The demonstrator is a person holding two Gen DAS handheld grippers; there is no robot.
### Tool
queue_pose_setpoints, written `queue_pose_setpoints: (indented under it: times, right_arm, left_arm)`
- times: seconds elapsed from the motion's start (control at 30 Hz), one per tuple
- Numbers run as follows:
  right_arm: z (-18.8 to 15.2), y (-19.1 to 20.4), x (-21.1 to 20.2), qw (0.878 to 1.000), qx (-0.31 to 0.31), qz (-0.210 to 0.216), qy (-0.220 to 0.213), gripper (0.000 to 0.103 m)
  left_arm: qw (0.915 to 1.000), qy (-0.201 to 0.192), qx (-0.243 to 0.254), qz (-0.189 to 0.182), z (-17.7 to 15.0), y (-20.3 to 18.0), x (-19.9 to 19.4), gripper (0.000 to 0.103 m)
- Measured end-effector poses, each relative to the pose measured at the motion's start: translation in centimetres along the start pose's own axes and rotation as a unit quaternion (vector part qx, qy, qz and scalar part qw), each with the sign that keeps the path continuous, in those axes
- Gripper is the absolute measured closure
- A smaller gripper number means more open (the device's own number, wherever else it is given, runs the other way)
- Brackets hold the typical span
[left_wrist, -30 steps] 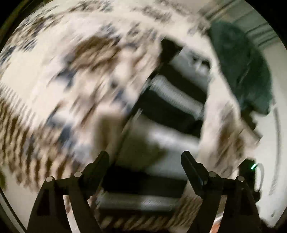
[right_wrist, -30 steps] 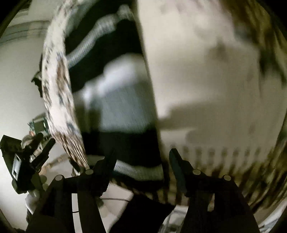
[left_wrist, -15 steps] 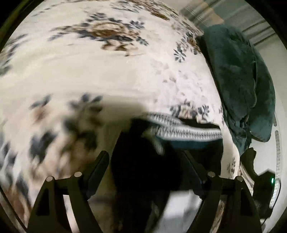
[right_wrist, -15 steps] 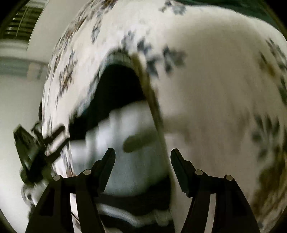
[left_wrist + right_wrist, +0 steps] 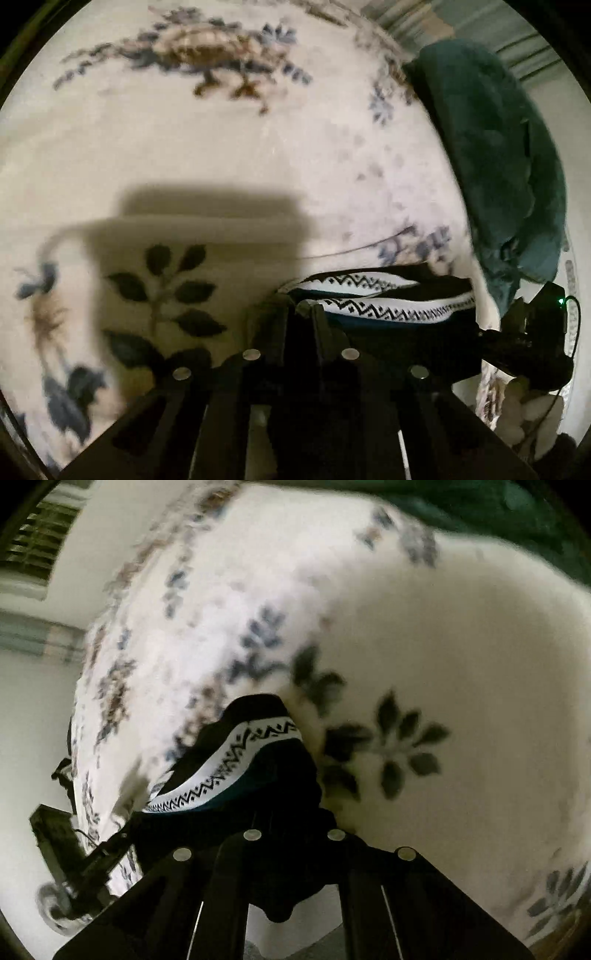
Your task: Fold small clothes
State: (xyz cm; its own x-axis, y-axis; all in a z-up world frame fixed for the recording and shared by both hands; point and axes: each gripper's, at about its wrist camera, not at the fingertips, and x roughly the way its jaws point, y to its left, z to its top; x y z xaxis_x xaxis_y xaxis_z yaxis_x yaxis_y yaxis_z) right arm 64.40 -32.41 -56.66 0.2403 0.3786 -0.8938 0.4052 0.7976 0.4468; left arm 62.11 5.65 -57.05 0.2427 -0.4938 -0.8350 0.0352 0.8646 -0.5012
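Black garment (image 5: 417,325) with a white, black-zigzag band (image 5: 236,764); cream floral cloth (image 5: 221,155) in blue and brown; dark green towel (image 5: 509,177) far right.

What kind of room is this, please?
Probably a room in a home, perhaps a bedroom: a cream floral cloth covers a wide soft surface, a dark green blanket lies at its edge, and a window blind is visible.
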Motion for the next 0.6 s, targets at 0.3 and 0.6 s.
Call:
queue_pose_setpoints:
  times: [0.3,0.6]
  right_arm:
    - [-1.2,0.4,-3.5,0.999,0.001,0.031,0.023,0.047]
    - [-6.1,-2.8,-1.6,0.998,0.045,-0.003,0.053,0.096]
  left_arm:
    - [0.9972,-0.003,-0.043,-0.060,-1.4,-0.9,-4.9,0.045]
    - [0.9996,0.018,0.010,0.022,-2.6,-2.3,-0.8,0.086]
